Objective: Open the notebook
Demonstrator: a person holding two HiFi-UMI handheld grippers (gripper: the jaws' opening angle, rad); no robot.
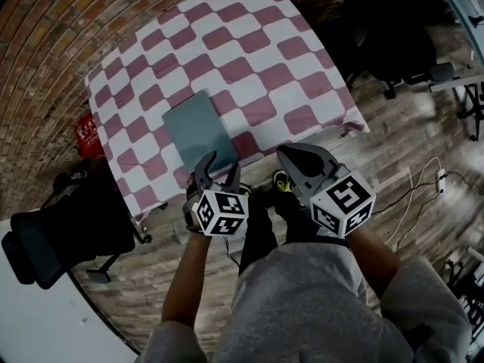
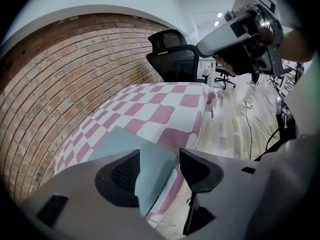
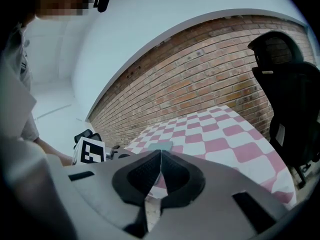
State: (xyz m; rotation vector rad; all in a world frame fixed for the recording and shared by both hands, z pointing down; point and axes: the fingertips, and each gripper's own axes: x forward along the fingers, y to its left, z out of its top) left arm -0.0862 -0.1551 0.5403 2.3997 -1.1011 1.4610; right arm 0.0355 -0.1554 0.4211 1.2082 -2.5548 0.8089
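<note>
The pink-and-white checked cloth (image 1: 302,89) covers the table (image 1: 249,51) completely and hangs over its edges, so the legs and top are hidden. In the head view the closed grey-green notebook (image 1: 198,127) lies flat on the lower left part of the table, near the edge closest to the person. Its lower corner runs down to the tips of the left gripper (image 1: 220,167), and whether they touch cannot be told. In the left gripper view the jaws are spread with nothing pinched. The notebook shows in the gap between the two pads, lying beyond them on the cloth, and the left pad covers its lower left part. The right gripper (image 3: 160,153) has its jaws pressed together on nothing. In its own view the notebook is only a small pale patch just above the jaw tips, too small for detail, and the left gripper's marker cube sits at lower left. A black office chair (image 1: 45,240) is cut off at the lower left of the head view. A red object (image 1: 88,134) by the brick wall (image 1: 45,36) is too blurred to identify.
</note>
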